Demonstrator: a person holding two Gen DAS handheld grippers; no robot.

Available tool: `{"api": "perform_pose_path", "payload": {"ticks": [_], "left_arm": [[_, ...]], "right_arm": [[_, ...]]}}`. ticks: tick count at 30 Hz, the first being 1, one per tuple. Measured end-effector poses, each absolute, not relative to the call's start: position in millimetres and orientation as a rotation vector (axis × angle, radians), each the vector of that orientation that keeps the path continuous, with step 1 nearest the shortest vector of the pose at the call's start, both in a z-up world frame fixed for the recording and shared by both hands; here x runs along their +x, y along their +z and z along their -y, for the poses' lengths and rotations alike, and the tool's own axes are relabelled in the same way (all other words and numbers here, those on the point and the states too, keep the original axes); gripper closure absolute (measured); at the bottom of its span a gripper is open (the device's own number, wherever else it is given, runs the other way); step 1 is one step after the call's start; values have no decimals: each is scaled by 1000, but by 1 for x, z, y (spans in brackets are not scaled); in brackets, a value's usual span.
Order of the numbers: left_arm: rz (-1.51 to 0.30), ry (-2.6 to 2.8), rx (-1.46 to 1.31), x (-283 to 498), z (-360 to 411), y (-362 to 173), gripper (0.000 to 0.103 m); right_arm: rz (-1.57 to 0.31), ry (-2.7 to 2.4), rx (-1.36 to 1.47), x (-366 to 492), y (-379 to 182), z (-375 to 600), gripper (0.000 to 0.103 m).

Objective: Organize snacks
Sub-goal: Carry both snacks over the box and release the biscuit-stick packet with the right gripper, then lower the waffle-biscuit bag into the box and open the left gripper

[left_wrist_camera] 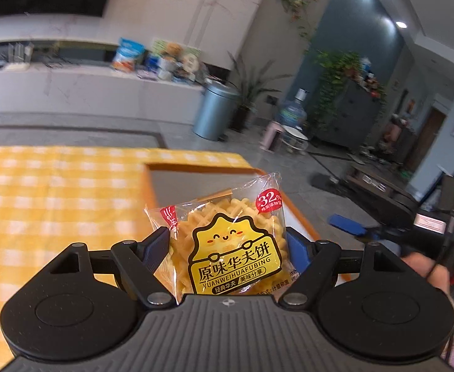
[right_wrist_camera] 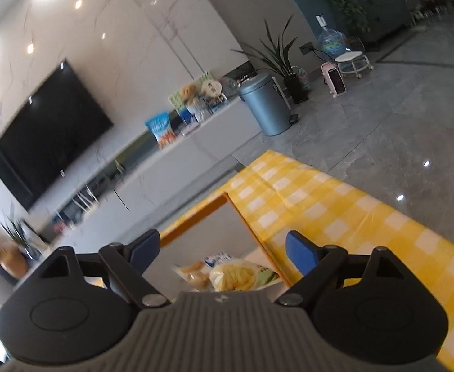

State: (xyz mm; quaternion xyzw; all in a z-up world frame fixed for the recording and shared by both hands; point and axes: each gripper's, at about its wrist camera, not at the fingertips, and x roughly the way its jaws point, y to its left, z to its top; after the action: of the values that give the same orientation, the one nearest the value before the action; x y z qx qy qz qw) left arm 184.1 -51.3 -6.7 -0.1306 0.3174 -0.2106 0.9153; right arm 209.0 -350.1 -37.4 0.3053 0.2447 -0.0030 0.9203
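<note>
left wrist view: the left gripper [left_wrist_camera: 227, 241] is clamped on a waffle packet [left_wrist_camera: 227, 241], its blue pads pressing the wrapper's two side edges, the packet upright with its printed face toward the camera. just beyond it stands an orange-rimmed box [left_wrist_camera: 195, 167] set on the worktop [left_wrist_camera: 56, 201] with its yellow checked cloth. right wrist view: the right gripper [right_wrist_camera: 223, 248] has its jaws apart with nothing between them; below and past them, on the box floor, lie other snack packets [right_wrist_camera: 227, 274], touching one another.

the step in hand appears to be placing the held packet into the box. done well, the packet would be carried over the near rim, lowered until it rests on the floor or on the packets already there, and only then released; the thin film wrapper is likely to slip or crumple, so the pads should not squeeze harder. the free gripper should keep aside of the drop path.

hard to make out: the box interior is not visible in the left view; its far wall and depth are unclear; the packets in the right view are partly cut off by the gripper body, so their number cannot be told. both views are blurred at the background.
</note>
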Motion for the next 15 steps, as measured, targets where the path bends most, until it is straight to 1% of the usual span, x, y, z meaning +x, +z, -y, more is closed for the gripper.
{"api": "perform_pose_path", "payload": {"ticks": [5, 12, 15], "left_arm": [[-725, -468, -219, 194, 87, -25, 13], [-700, -360, -62, 186, 112, -38, 12], [-742, -369, -47, 185, 114, -41, 8]], "right_arm": [[-505, 5, 635, 212, -35, 350, 16], [-515, 25, 615, 213, -35, 346, 16], [-516, 25, 622, 213, -35, 347, 16]]}}
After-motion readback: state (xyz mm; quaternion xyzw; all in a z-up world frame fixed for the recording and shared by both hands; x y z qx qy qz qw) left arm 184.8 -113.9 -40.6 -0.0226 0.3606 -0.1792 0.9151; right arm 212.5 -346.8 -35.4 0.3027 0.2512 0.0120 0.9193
